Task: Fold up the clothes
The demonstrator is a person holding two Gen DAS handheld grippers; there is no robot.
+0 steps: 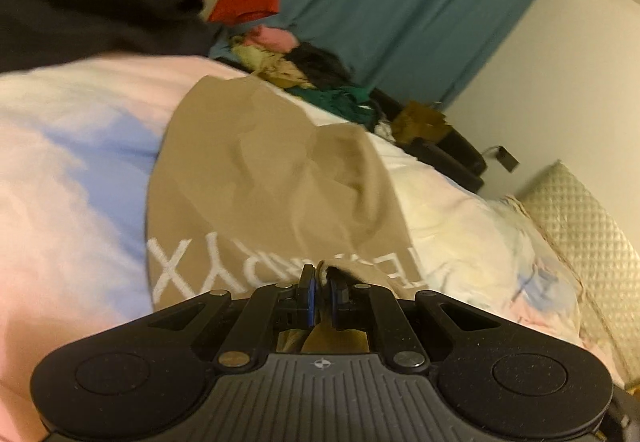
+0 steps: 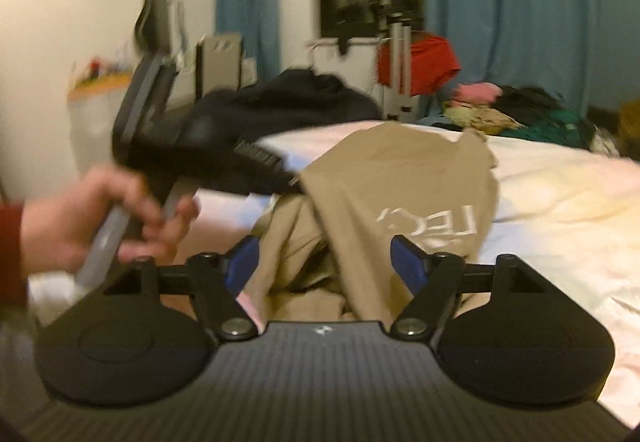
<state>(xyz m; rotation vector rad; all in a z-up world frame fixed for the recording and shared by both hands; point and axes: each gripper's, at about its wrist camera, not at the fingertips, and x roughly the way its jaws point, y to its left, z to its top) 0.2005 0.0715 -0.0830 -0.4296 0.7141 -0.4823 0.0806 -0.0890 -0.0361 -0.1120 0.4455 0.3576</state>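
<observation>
1. We see a tan T-shirt [image 1: 256, 170] with white lettering lying on a bed [image 1: 68, 146] covered in a pale pink, blue and cream sheet.
2. In the left wrist view our left gripper [image 1: 320, 276] has its jaws pinched nearly together on a fold of the shirt's near edge, just at 6 o'clock of the lettering.
3. In the right wrist view our right gripper [image 2: 324, 258] stands wide; bunched tan cloth lies between its blue pads [image 2: 408, 262] without being pressed by them.
4. From that same view the left gripper [image 2: 296, 182] comes in from 9 o'clock, carried by a hand [image 2: 80, 218] with a dark red sleeve, and the shirt hangs lifted from its tip.
5. A dark garment [image 2: 288, 98] sits at the far edge of the bed, at 11 o'clock of the shirt.
6. A heap of mixed clothes [image 2: 516, 110] lies beyond the bed at 1 o'clock, before a teal curtain [image 2: 528, 2].
7. Both views are blurred.
</observation>
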